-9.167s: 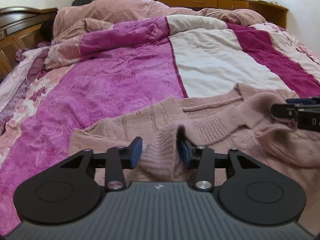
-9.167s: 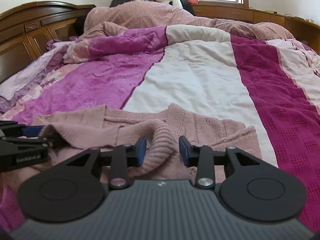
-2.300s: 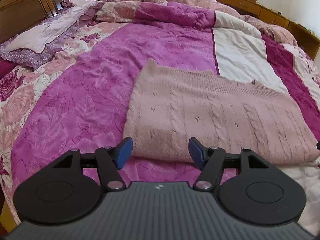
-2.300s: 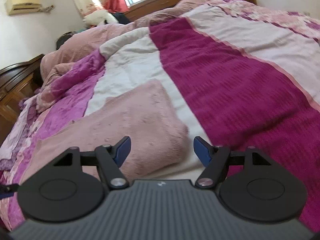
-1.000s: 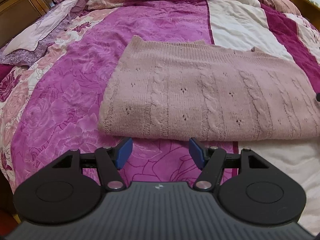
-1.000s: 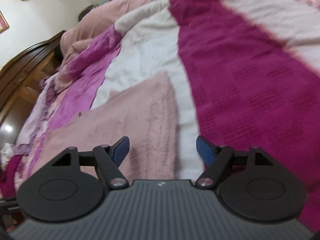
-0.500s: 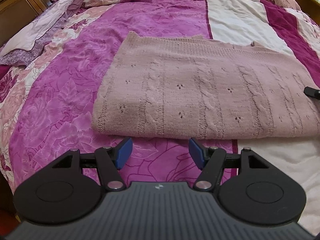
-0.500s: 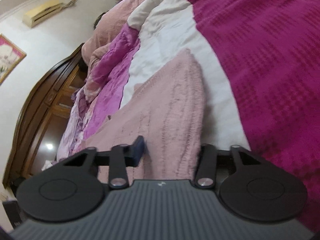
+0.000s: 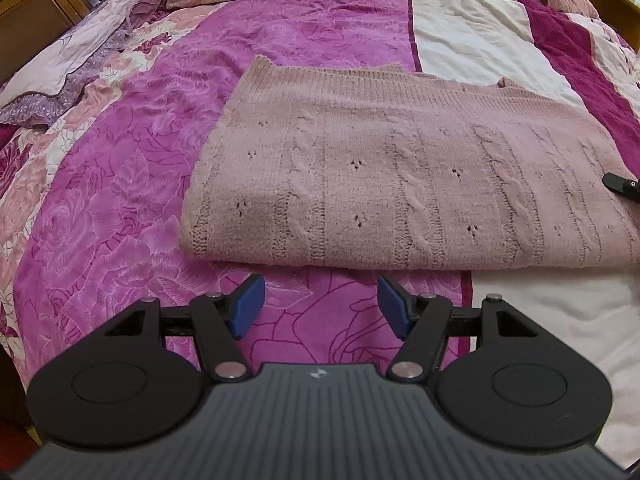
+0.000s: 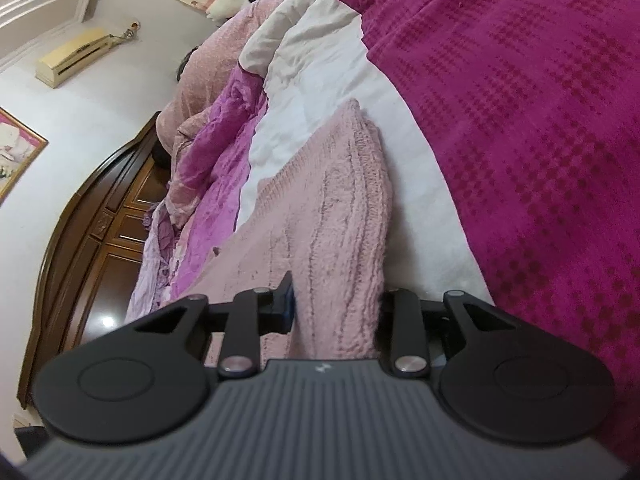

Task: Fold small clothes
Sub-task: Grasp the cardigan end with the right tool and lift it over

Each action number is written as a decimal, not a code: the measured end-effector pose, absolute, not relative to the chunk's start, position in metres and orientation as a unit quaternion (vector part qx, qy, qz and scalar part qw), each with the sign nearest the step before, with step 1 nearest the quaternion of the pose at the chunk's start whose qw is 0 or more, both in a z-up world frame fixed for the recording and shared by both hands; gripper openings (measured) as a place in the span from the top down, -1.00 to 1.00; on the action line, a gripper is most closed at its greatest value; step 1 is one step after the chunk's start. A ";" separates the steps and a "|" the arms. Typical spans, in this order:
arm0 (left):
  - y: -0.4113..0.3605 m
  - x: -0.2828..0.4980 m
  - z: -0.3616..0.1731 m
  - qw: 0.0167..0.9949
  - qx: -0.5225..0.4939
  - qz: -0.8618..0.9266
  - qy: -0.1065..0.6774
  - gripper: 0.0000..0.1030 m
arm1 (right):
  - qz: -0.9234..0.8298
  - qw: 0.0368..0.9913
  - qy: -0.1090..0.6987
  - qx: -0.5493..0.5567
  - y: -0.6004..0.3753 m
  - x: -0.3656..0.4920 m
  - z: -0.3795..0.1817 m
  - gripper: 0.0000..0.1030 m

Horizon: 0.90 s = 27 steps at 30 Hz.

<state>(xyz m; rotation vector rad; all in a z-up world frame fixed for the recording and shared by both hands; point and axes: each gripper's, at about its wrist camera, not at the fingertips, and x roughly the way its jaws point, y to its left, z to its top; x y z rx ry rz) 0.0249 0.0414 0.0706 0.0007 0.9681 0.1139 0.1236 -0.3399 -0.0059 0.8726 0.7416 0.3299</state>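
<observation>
the pink knitted sweater (image 9: pixel 400 184) lies flat as a wide folded rectangle across the bed (image 9: pixel 120 200), straddling the magenta floral strip and the white strip of the quilt, its folded edge toward the near edge of the bed. the left gripper (image 9: pixel 320 304) hangs just short of that edge with its jaws spread and nothing between them; it touches no cloth. the right gripper (image 10: pixel 334 304) sits at the sweater's right-hand end, one finger on top of the knit and the other under the thick edge, jaws clenched on the sweater. its tip (image 9: pixel 622 184) shows at the right edge of the left wrist view.

the step in hand looks like the next fold, taking the right end across toward the left. by this reading, the next move calls for the right gripper to lift that end and carry it over, while the left one either pins the near edge or takes a matching corner, so the layers do not slide apart.
</observation>
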 end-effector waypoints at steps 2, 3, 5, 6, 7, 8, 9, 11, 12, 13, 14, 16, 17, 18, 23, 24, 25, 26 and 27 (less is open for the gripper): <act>0.043 0.024 0.070 0.883 -0.001 0.056 0.466 -0.35 | 0.153 0.829 0.351 0.407 -0.339 0.124 -0.004 0.41; 0.043 0.024 0.070 0.883 -0.002 0.056 0.466 -0.35 | 0.153 0.830 0.351 0.406 -0.339 0.124 -0.002 0.41; 0.044 0.025 0.069 0.882 -0.001 0.057 0.469 -0.35 | 0.150 0.835 0.350 0.396 -0.336 0.123 0.002 0.44; 0.044 0.025 0.069 0.881 -0.001 0.057 0.470 -0.35 | 0.148 0.838 0.349 0.393 -0.335 0.122 0.003 0.45; 0.044 0.025 0.069 0.881 0.000 0.057 0.470 -0.35 | 0.145 0.840 0.347 0.391 -0.333 0.122 0.006 0.45; 0.044 0.025 0.069 0.881 0.000 0.058 0.470 -0.35 | 0.143 0.841 0.346 0.391 -0.333 0.121 0.008 0.46; 0.045 0.025 0.069 0.881 -0.001 0.058 0.470 -0.35 | 0.142 0.841 0.343 0.393 -0.332 0.121 0.010 0.47; 0.046 0.024 0.070 0.881 -0.002 0.059 0.469 -0.35 | 0.143 0.841 0.338 0.398 -0.332 0.121 0.013 0.47; 0.046 0.025 0.070 0.881 -0.002 0.060 0.469 -0.35 | 0.145 0.839 0.336 0.402 -0.332 0.121 0.016 0.47; 0.047 0.024 0.071 0.882 -0.003 0.061 0.468 -0.35 | 0.147 0.839 0.334 0.404 -0.331 0.121 0.018 0.47; 0.048 0.024 0.071 0.882 -0.004 0.062 0.467 -0.35 | 0.149 0.839 0.332 0.404 -0.330 0.121 0.021 0.47; 0.050 0.024 0.072 0.882 -0.007 0.064 0.466 -0.35 | 0.153 0.844 0.327 0.397 -0.326 0.121 0.030 0.48; 0.051 0.024 0.073 0.883 -0.008 0.065 0.466 -0.35 | 0.156 0.847 0.323 0.392 -0.323 0.122 0.035 0.48; 0.052 0.023 0.073 0.883 -0.009 0.066 0.465 -0.35 | 0.159 0.850 0.320 0.388 -0.321 0.121 0.040 0.49; 0.056 0.021 0.075 0.885 -0.015 0.067 0.461 -0.35 | 0.175 0.865 0.309 0.354 -0.301 0.122 0.066 0.50; 0.057 0.021 0.076 0.885 -0.015 0.067 0.461 -0.35 | 0.178 0.868 0.308 0.347 -0.296 0.122 0.071 0.50; 0.058 0.020 0.076 0.885 -0.016 0.068 0.461 -0.35 | 0.183 0.868 0.309 0.343 -0.292 0.122 0.075 0.50; 0.059 0.020 0.076 0.885 -0.016 0.068 0.461 -0.35 | 0.188 0.868 0.309 0.340 -0.288 0.123 0.078 0.50; 0.060 0.019 0.076 0.885 -0.017 0.068 0.460 -0.35 | 0.191 0.868 0.308 0.339 -0.285 0.123 0.081 0.50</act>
